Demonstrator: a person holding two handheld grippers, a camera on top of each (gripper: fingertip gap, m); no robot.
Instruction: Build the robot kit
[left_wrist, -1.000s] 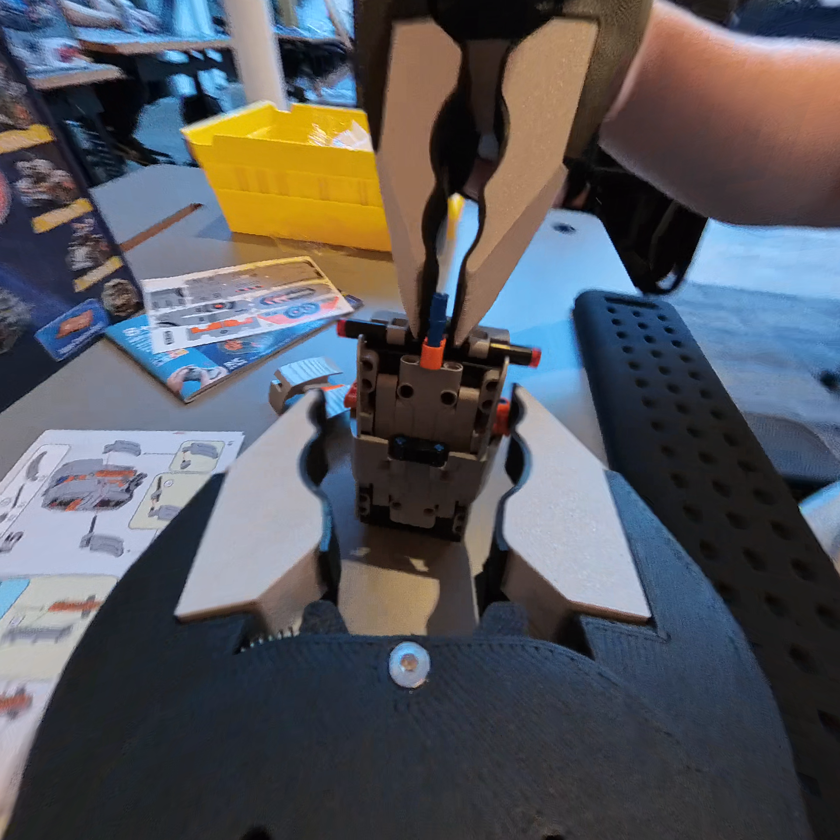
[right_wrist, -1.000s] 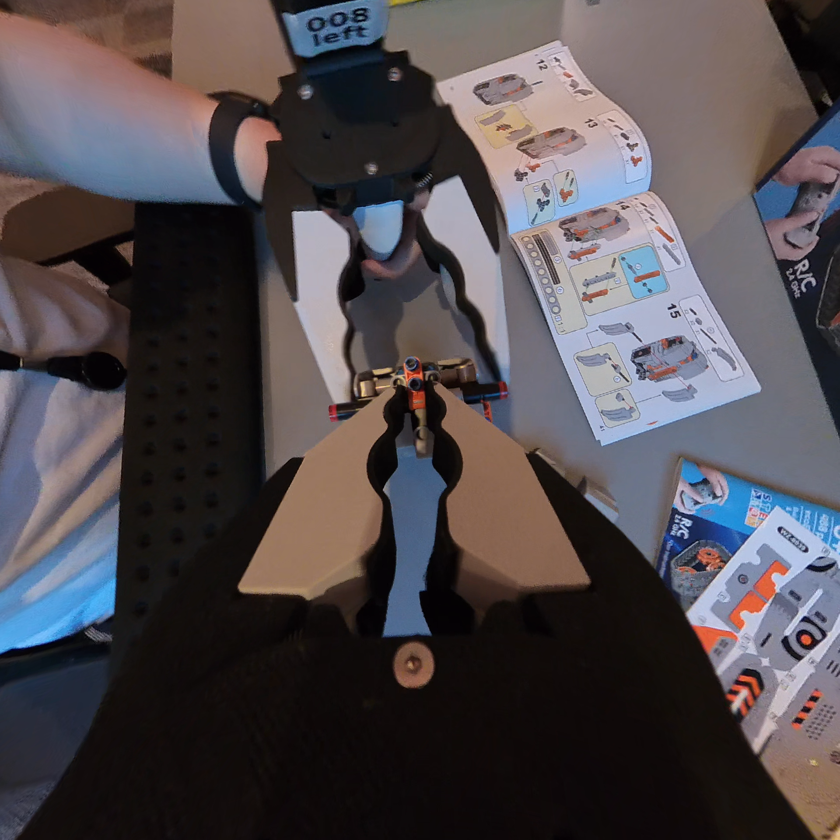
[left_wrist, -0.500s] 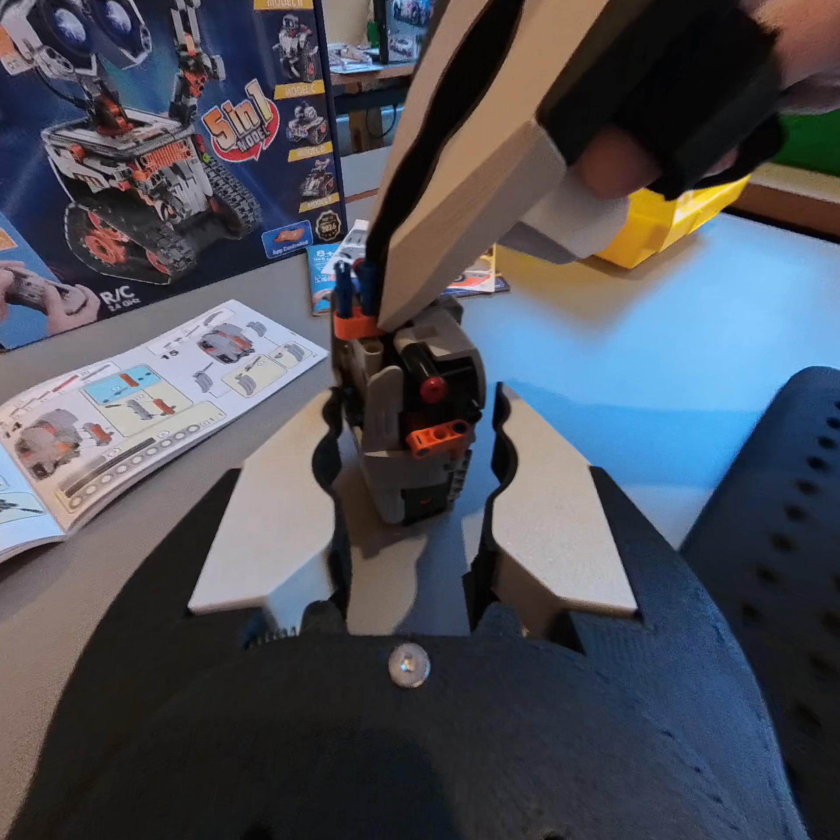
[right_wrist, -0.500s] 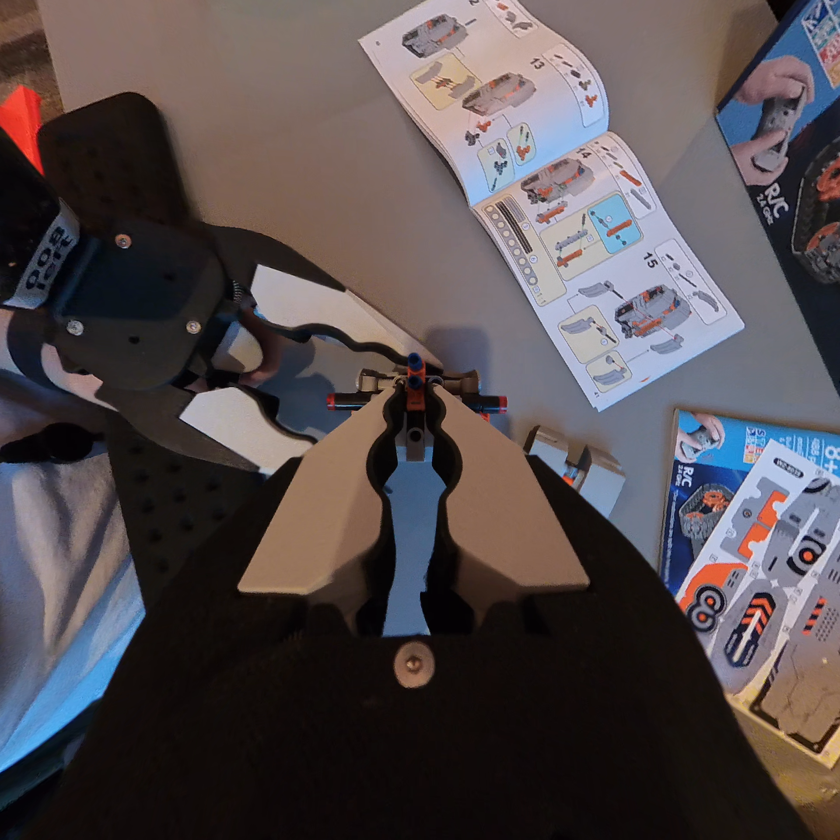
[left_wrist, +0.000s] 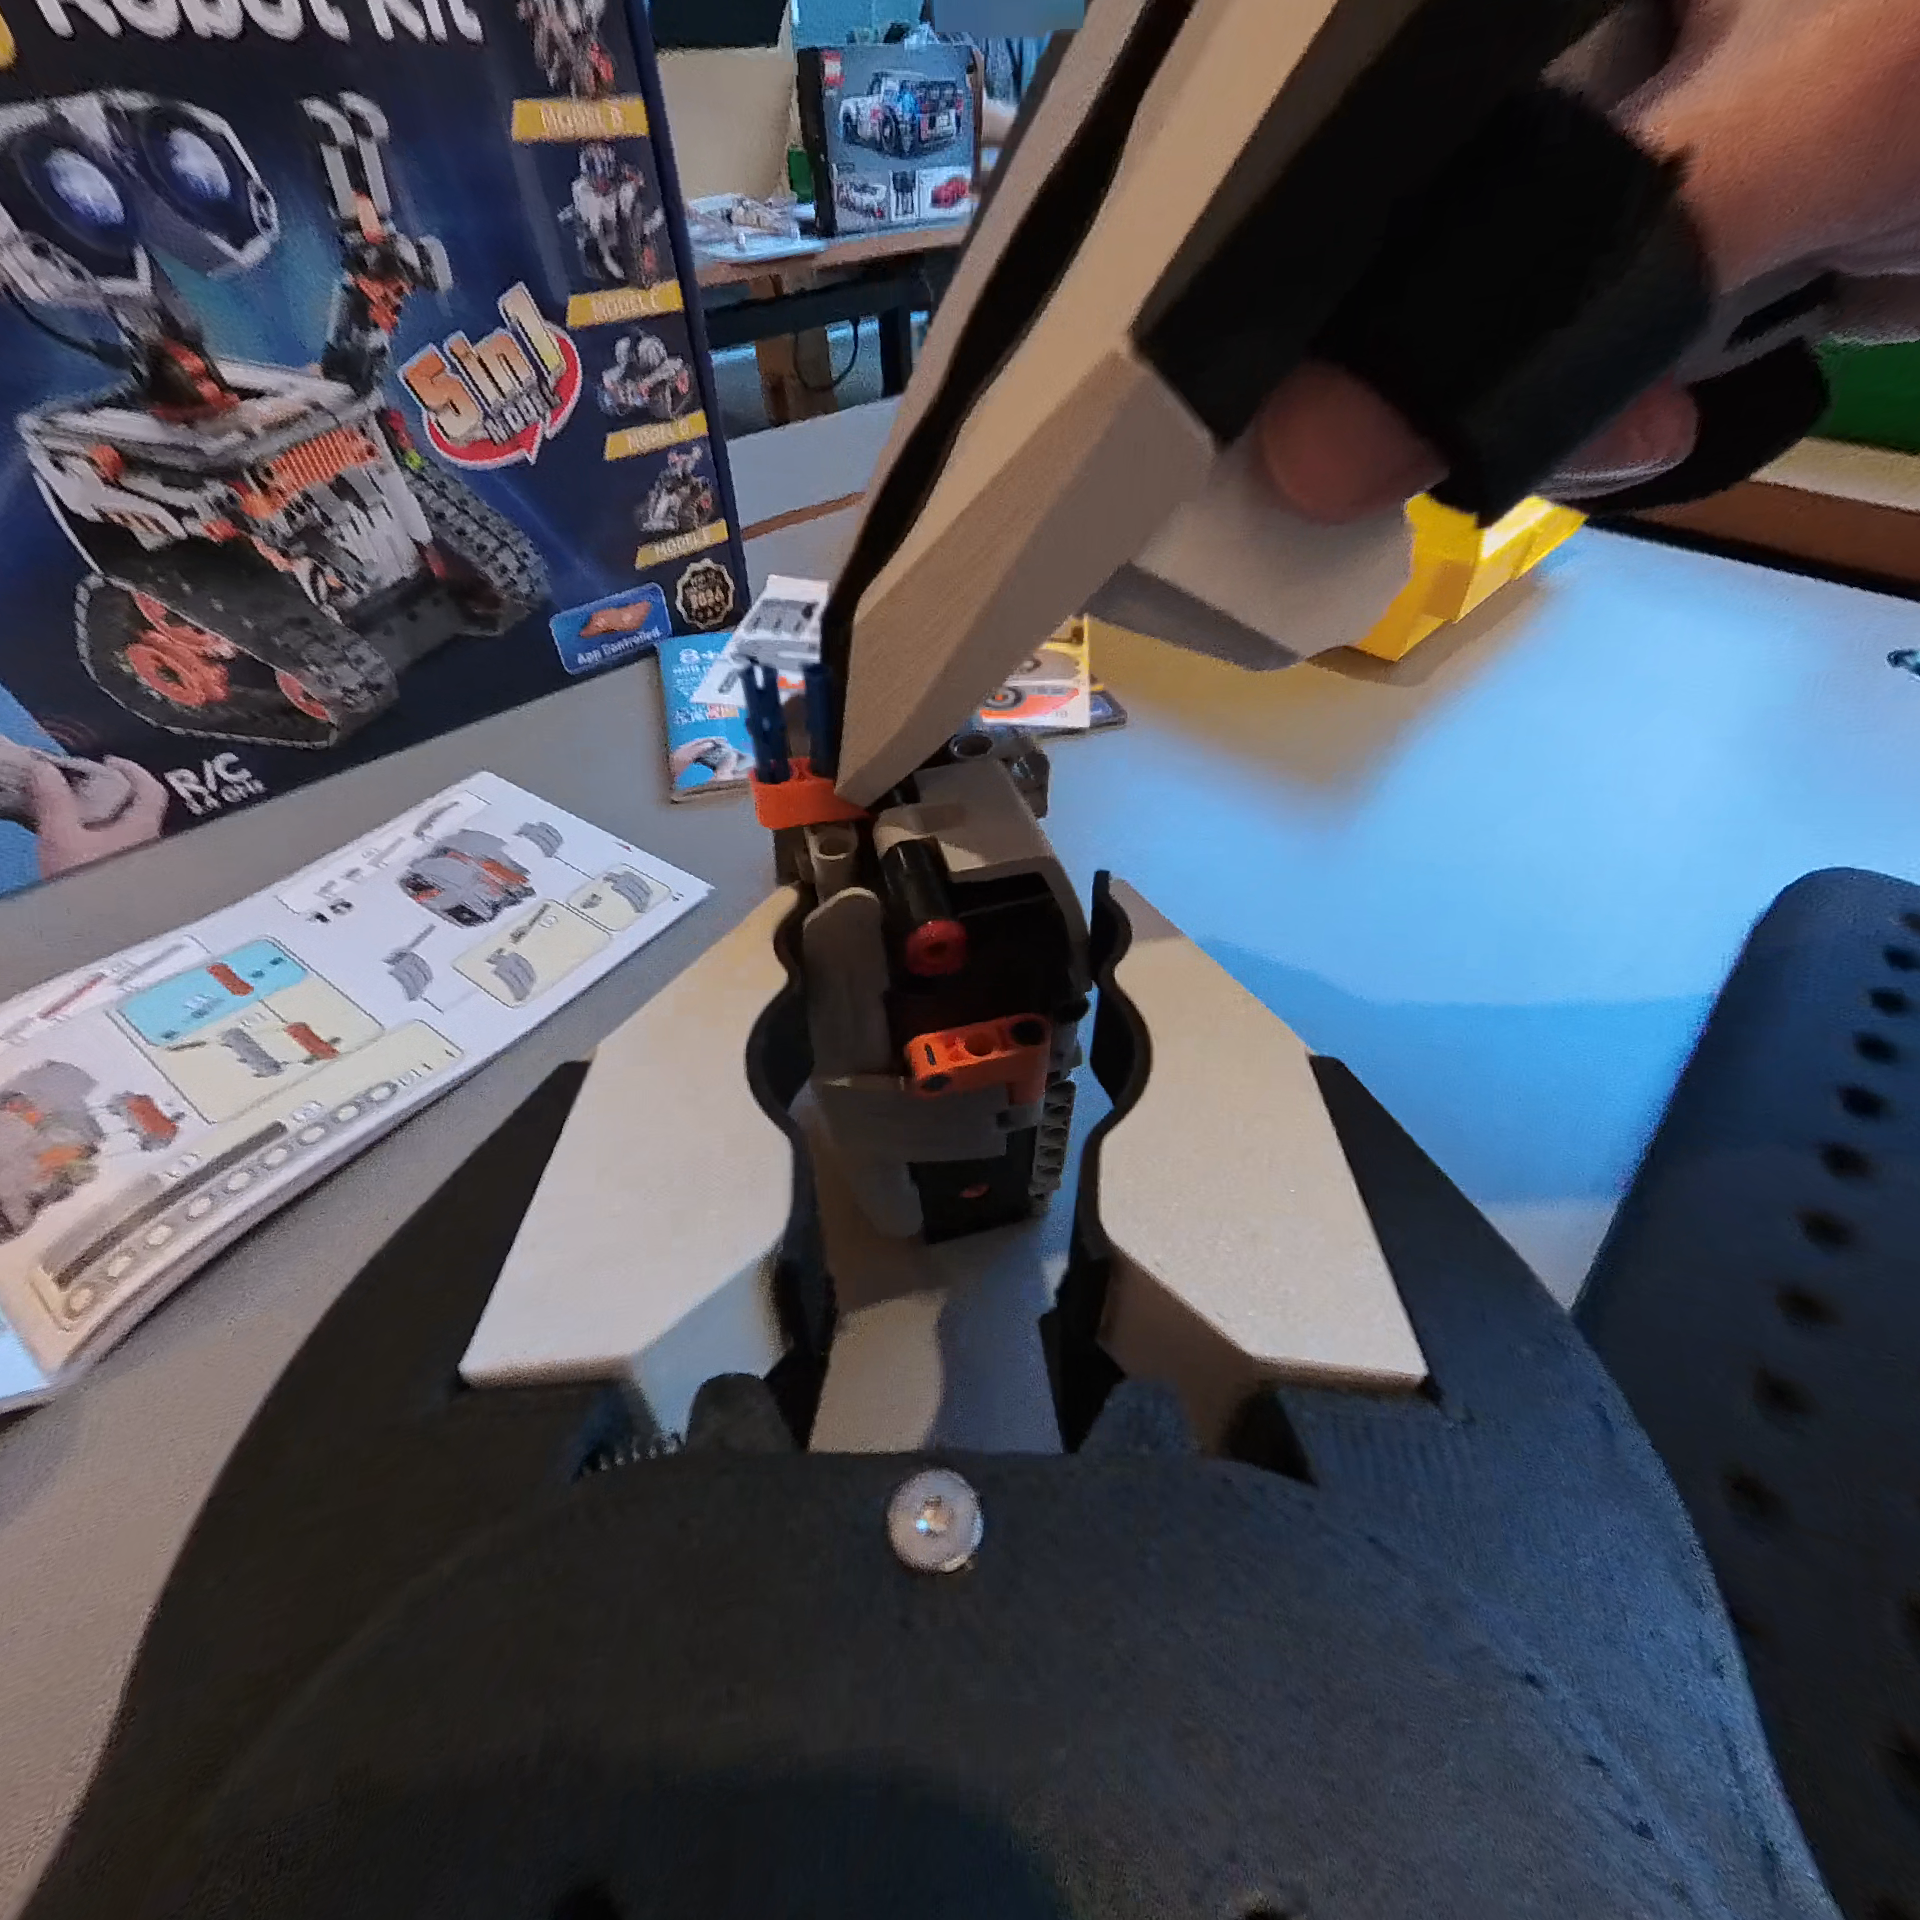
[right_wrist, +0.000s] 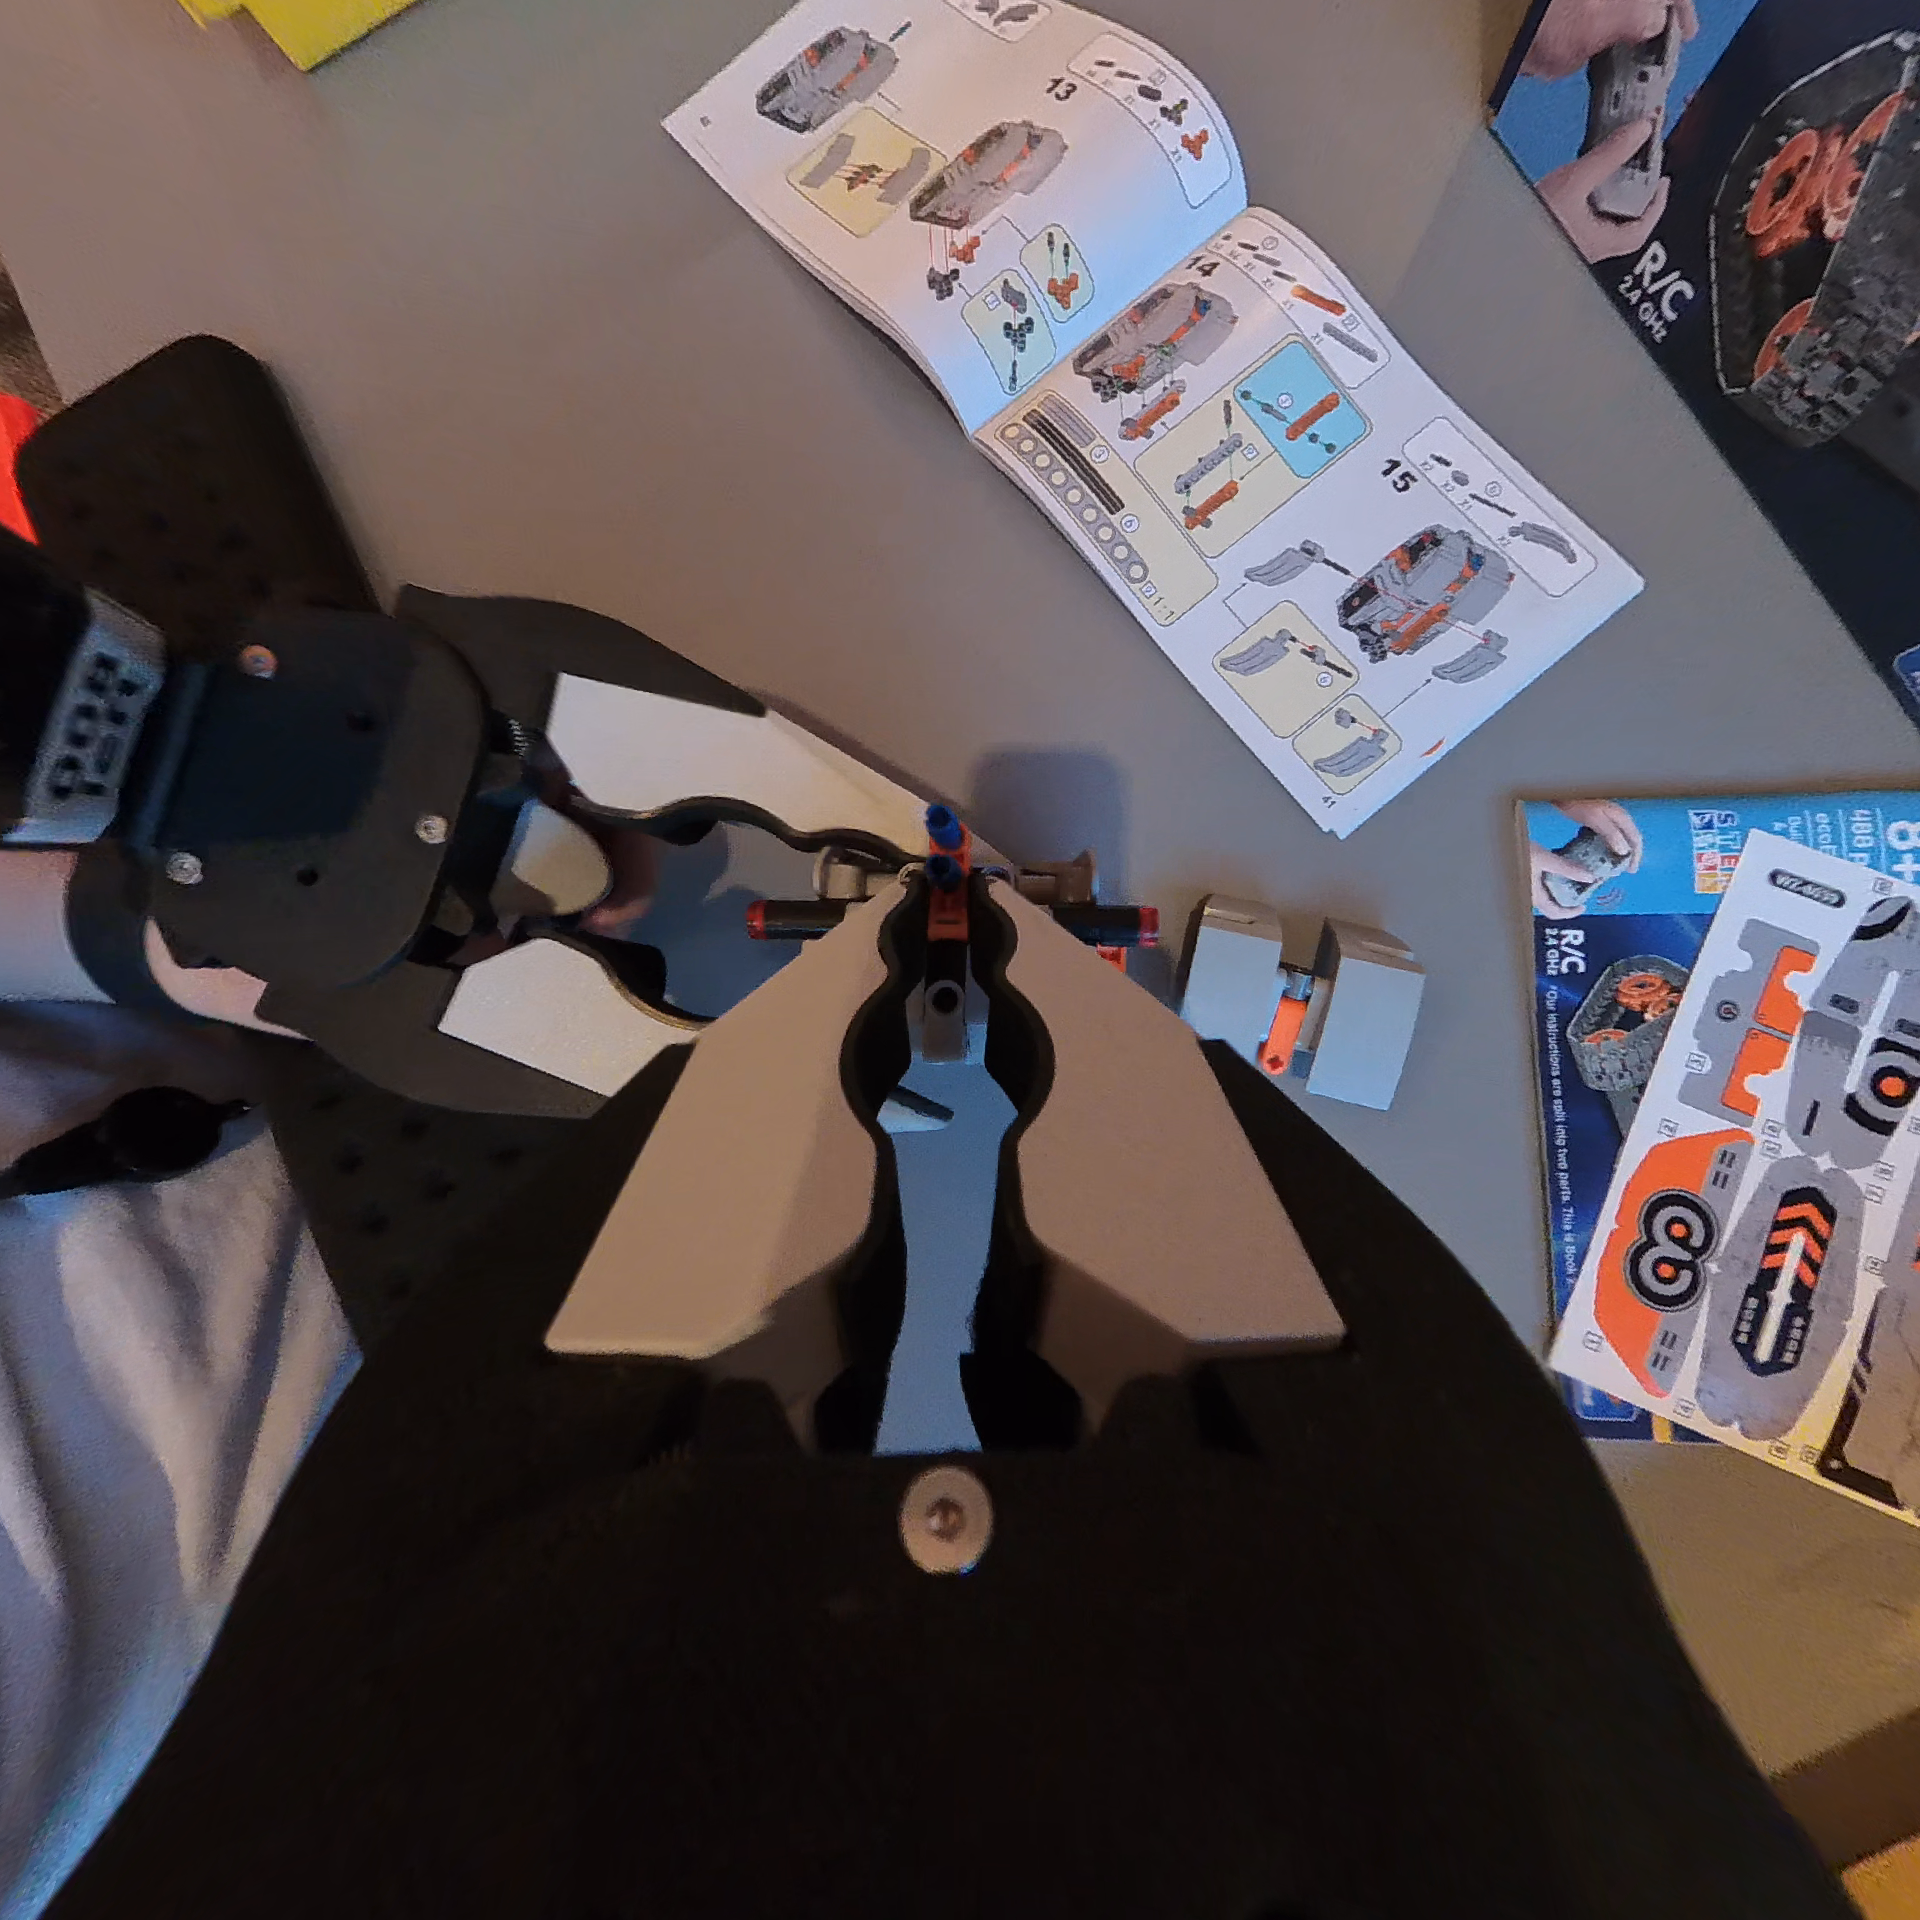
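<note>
a: what lies on the grey desk (right_wrist: 582, 343)?
b: an open instruction booklet (right_wrist: 1153, 384) at upper centre, a sticker sheet (right_wrist: 1766, 1174) on a blue leaflet (right_wrist: 1621, 862) at right.
a: anything else?
b: a dark kit box (left_wrist: 312, 395) upper left, a yellow bin (left_wrist: 1475, 561) at right, and a small grey block piece (right_wrist: 1299, 987) beside the leaflet.

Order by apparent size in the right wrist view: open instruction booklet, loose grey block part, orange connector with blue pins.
1. Open instruction booklet
2. Loose grey block part
3. Orange connector with blue pins
</note>
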